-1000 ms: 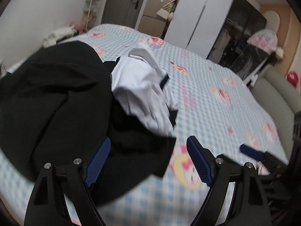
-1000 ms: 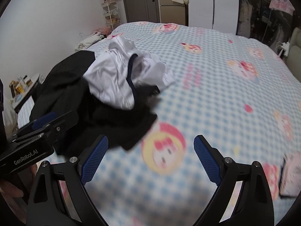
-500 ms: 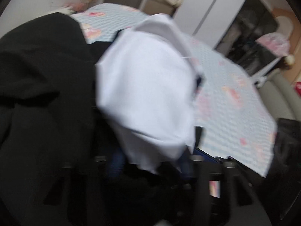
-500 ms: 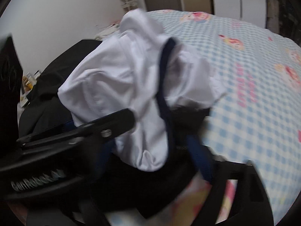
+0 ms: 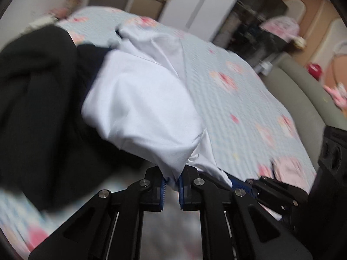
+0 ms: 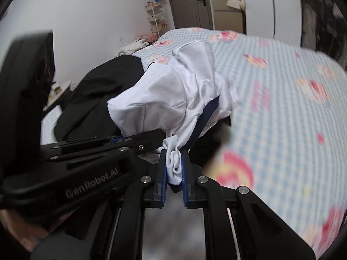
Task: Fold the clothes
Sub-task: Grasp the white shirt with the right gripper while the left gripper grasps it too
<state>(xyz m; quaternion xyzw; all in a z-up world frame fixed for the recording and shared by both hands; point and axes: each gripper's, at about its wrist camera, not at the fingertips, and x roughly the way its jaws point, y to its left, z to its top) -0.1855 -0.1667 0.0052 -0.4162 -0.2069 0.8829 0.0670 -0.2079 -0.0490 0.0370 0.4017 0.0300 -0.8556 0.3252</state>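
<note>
A crumpled white garment (image 5: 138,99) with a navy trim (image 6: 206,117) lies partly on a black garment (image 5: 36,99) on the blue checked bed (image 5: 238,108). My left gripper (image 5: 172,184) is closing its jaws, and a bunched corner of the white cloth is pinched between the blue pads. My right gripper (image 6: 174,169) is closing too, with a wad of the same white garment (image 6: 164,95) pressed between its pads. The two grippers sit close together: the left gripper (image 6: 149,139) reaches in from the left in the right wrist view. The black garment (image 6: 104,91) lies behind.
The bed sheet (image 6: 282,108) with pink cartoon prints stretches to the right. A grey padded headboard (image 5: 303,99), a white wardrobe (image 5: 195,6) and a dark cabinet (image 5: 256,21) stand beyond. A small shelf rack (image 6: 155,19) and a door (image 6: 190,2) are by the wall.
Both grippers went from wide open above the bed to pinched on the white garment's near edge. The cloth now fills the middle of both views.
</note>
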